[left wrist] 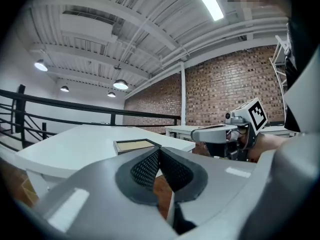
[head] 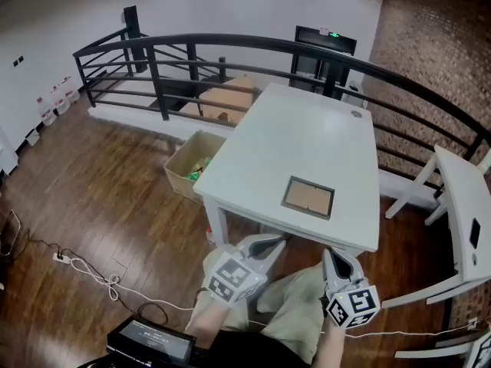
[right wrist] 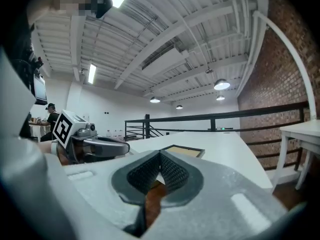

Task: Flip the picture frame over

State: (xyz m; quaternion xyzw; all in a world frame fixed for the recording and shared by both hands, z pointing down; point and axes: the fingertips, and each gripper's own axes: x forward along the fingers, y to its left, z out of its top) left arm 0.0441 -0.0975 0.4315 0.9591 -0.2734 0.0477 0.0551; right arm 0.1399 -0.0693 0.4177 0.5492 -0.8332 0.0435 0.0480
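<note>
A dark-rimmed picture frame (head: 308, 197) with a tan panel facing up lies flat near the front edge of the white table (head: 291, 136). It also shows in the left gripper view (left wrist: 134, 145) and in the right gripper view (right wrist: 181, 150). My left gripper (head: 270, 244) and right gripper (head: 335, 257) are both held below the table's front edge, short of the frame, side by side and roughly level. Both are shut with nothing between their jaws. Each gripper view shows the other gripper beside it.
An open cardboard box (head: 190, 164) stands on the wooden floor left of the table. A black railing (head: 230, 48) runs behind it. A second white table (head: 464, 205) stands at the right. Cables and a black device (head: 149, 342) lie on the floor at lower left.
</note>
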